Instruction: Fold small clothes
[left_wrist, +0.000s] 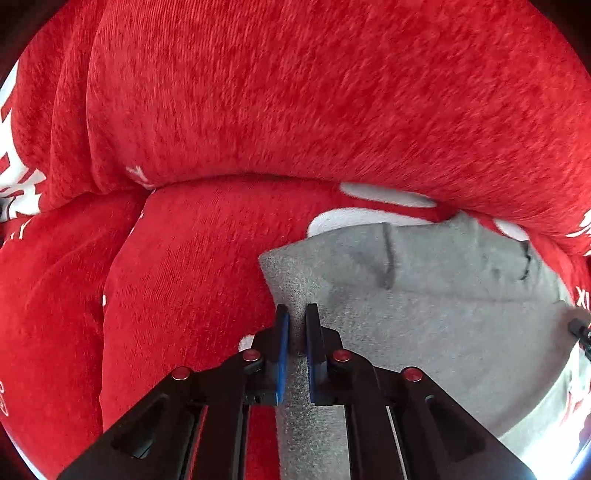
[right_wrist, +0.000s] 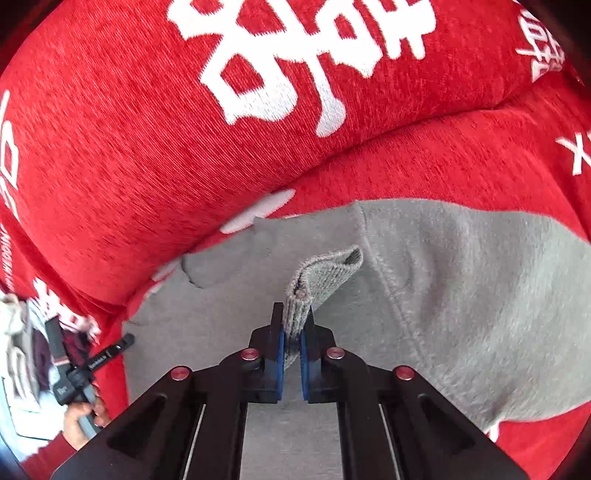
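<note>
Grey garment (left_wrist: 424, 295) (on red blanket (left_wrist: 258, 103)), both grippers clamping its edge

The garment (left_wrist: 424, 295) lies spread on the cover (left_wrist: 184, 277), with the cushion (left_wrist: 295, 92) rising behind it and overlapping its far edge; in the left wrist view the left gripper (left_wrist: 296, 325) stands at the garment's near-left corner, the cloth's edge running between its fingers, and the cover stretches away to its left; the tip of the other tool shows at the far right edge; in the right wrist view the right gripper (right_wrist: 292, 325) sits over the middle of the garment, a folded ribbed edge (right_wrist: 325, 273) standing up between its fingers and leaning right; the person's hand (right_wrist: 79, 417) lies at the lower left, beside the garment.
</note>
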